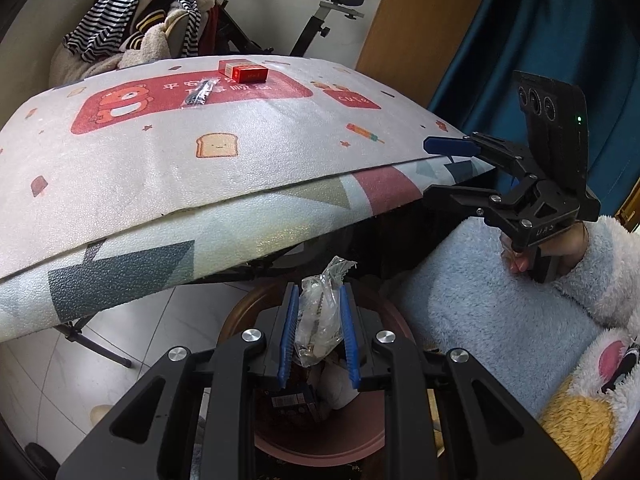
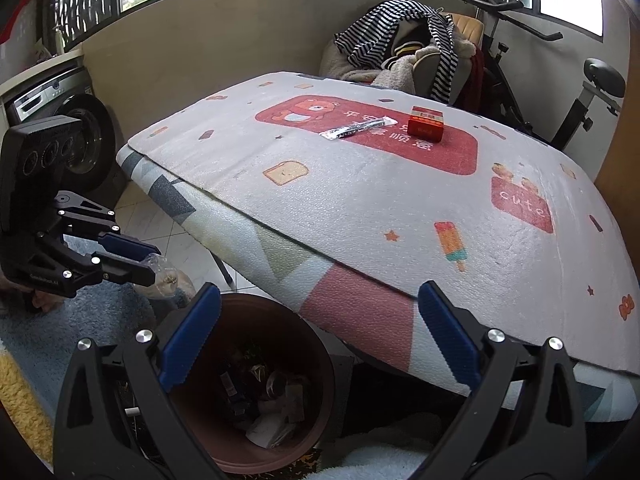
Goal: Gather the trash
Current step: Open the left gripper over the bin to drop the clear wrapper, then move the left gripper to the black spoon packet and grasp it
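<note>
My left gripper [image 1: 319, 330] pinches a crumpled clear wrapper [image 1: 320, 312] above the brown bin [image 1: 392, 320] at lower centre, my right gripper [image 2: 318, 334] gapes empty, and I judge the light film may cling or drift past the rim.

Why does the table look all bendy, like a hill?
Both wrist views use fisheye lenses, so the table mat's straight edge bows like a hill. In the right wrist view, window daylight puts a soft sheen on the mat, while the trash bin inside stays dim.
</note>
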### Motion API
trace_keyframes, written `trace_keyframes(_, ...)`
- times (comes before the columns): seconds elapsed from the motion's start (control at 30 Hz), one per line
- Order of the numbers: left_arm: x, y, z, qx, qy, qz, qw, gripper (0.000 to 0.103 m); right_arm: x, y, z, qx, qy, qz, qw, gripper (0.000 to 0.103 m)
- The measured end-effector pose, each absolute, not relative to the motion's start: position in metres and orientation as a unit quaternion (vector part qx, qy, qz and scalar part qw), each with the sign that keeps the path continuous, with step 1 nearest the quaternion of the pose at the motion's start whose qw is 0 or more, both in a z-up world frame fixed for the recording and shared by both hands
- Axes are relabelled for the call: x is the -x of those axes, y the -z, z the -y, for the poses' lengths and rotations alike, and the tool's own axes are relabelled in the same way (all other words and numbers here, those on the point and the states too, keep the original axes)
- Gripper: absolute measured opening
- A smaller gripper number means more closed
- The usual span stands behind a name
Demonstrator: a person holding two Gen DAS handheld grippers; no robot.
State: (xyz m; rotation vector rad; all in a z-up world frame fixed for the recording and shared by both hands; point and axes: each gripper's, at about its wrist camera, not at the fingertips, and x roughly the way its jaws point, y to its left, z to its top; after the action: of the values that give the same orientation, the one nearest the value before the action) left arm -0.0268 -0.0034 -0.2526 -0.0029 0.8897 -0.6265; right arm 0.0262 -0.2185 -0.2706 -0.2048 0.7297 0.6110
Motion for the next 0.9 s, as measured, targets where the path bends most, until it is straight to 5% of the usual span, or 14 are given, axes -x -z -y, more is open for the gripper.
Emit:
trace_keyframes(0.13, 0.026, 0.252, 0.002, 0.007, 0.299, -0.422, 0.856, 0.032, -0.027, 0.271, 0.219, 0.098, -0.294, -0.351, 0.884, 0.097)
trace_keyframes(0.43, 0.024, 0.248, -0.005, 0.017, 0.262, -0.407, 0.875, 0.096, -0.027, 0.271, 0.22, 0.099, -0.294, -0.351, 0.884, 0.097)
trace_keyframes(0.9, 0.02, 0.25, -0.007, -0.003, 0.214, -0.405, 0.889, 0.097, -0.027, 0.271, 0.22, 0.098, -0.294, -0.35, 0.884, 0.097)
